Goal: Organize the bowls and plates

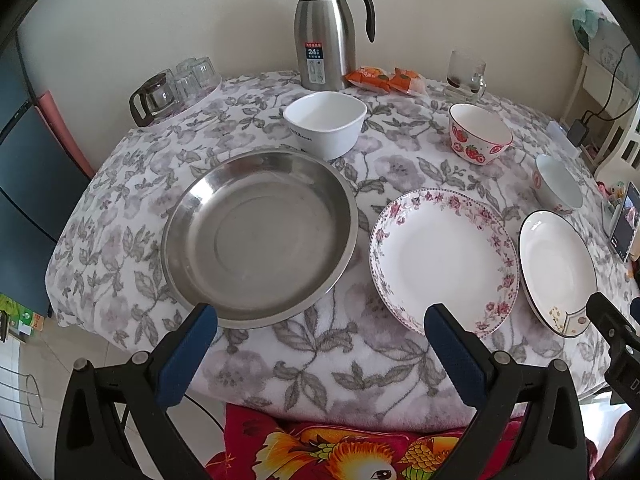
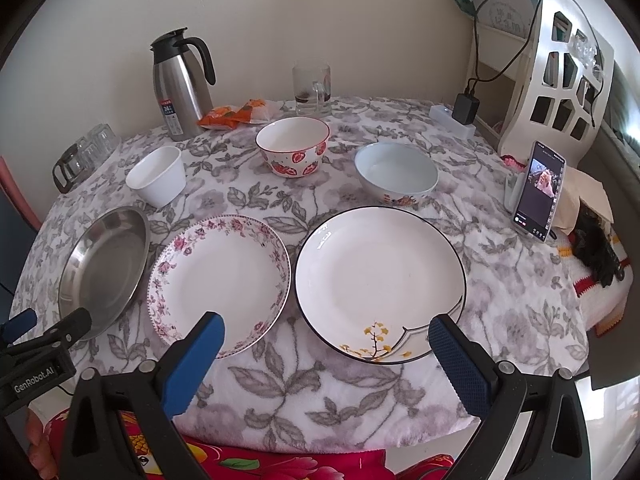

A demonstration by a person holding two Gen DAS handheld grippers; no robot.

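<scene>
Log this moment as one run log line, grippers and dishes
left gripper: open, empty | right gripper: open, empty | steel pan, floral plate, black-rimmed plate: front row, unstacked | three bowls behind | stage: nothing grasped

At the back of your table stands a steel thermos jug [image 1: 324,36] with a black handle, and just beside it lie orange snack packets [image 1: 384,79]. A glass mug [image 1: 466,76] sits further right. You've got upturned glasses [image 1: 194,78] and a glass pot [image 1: 154,98] at the far left. A phone [image 2: 540,192] is propped upright, screen lit, near a white charger block [image 2: 452,120] on the floral tablecloth [image 1: 320,360]
</scene>
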